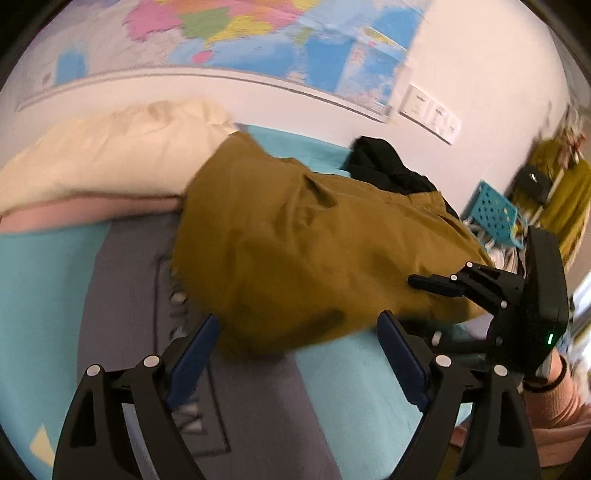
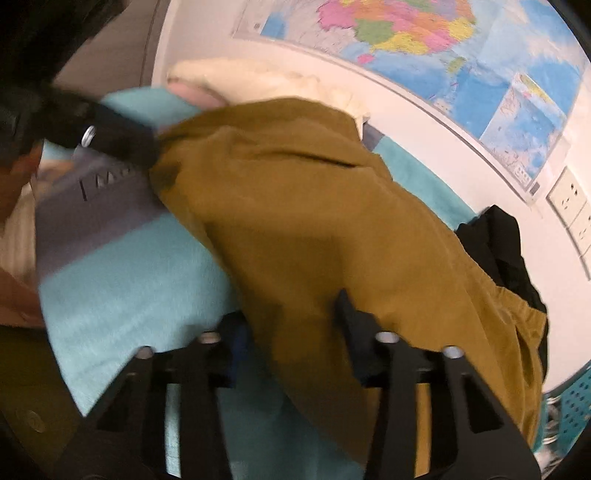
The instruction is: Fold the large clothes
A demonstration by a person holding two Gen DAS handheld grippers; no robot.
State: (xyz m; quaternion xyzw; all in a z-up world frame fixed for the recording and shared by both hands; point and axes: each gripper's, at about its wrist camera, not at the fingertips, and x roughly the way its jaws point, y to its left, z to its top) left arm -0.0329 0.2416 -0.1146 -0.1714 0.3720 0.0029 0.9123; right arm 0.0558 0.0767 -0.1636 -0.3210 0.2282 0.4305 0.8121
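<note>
A mustard-brown garment (image 1: 295, 240) lies bunched across the middle of the frame on the bed's turquoise sheet (image 1: 351, 376), partly over a grey blanket (image 1: 122, 295). The left tool (image 1: 295, 354) stands wide open just before its lower hem. At the right edge, the right tool (image 1: 436, 286) looks pinched shut on the garment's side. A black garment (image 1: 388, 166) sits behind, below the wall map (image 1: 258, 33).

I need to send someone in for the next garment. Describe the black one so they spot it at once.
Start at the big world map on the wall; below it lies the bed with the turquoise cover. The black garment is bunched against the wall, at the far end of the spread mustard garment. It is the only black fabric there.
</note>
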